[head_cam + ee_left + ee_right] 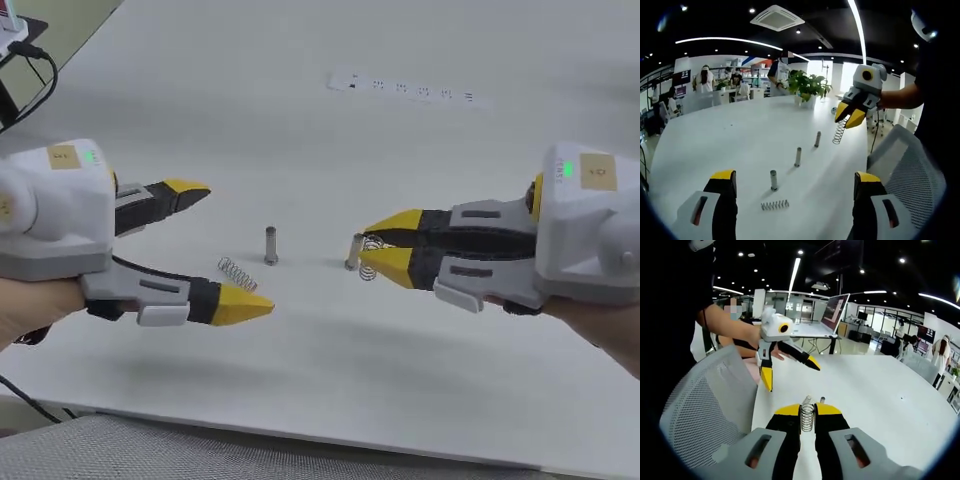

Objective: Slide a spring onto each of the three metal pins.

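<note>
Left gripper point(238, 249): I hold it splayed, lower left.
Right gripper point(375, 247): clamped on my spring point(807, 417), centre right.
Sticker point(63, 156): writing illegible.

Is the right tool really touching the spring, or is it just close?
Touching. In the right gripper view, the yellow tips of the right tool pinch the spring from both sides, with no gap showing.

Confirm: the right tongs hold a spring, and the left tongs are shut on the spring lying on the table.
Wrong: the left tongs are open, as the left gripper view shows; the loose spring lies on the table. The right tongs do hold a spring.
</note>
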Demonstrator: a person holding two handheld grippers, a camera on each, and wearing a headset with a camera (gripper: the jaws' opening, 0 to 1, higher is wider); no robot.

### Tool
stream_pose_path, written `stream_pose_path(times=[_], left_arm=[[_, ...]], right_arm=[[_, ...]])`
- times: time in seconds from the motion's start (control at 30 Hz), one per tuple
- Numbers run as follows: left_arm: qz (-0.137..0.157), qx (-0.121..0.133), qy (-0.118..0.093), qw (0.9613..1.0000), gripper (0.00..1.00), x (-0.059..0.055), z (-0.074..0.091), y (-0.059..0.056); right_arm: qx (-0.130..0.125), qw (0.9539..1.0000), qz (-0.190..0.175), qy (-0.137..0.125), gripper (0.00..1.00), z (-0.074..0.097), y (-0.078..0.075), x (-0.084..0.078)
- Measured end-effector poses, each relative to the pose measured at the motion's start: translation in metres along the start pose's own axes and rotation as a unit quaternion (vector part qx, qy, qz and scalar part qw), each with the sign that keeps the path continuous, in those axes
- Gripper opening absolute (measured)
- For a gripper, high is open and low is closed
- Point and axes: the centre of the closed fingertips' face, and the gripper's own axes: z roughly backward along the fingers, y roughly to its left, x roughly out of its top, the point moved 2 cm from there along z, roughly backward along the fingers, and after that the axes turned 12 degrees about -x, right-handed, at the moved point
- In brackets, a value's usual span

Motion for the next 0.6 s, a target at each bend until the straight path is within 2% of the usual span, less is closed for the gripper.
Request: stream_pose_path(times=[0.23,0.33,0.6], left_arm=[[0.008,0.010,0.000,0.9999,0.98,-0.006,0.006,0.002],[0.013,0.011,0.010,0.9998,0.98,-0.011,0.008,0.002],[0.023,0.021,-0.004,0.9995,0.98,-0.007,0.013,0.006]], right_arm=[[-0.004,1.0000,-0.004,0.002,0.07,-0.001,-0.003,-0.004],[-0.005,1.0000,-0.002,0.004,0.07,-0.001,-0.003,-0.004],[-0.014,0.9999,-0.006,0.003,0.07,-0.002,-0.010,-0.005]])
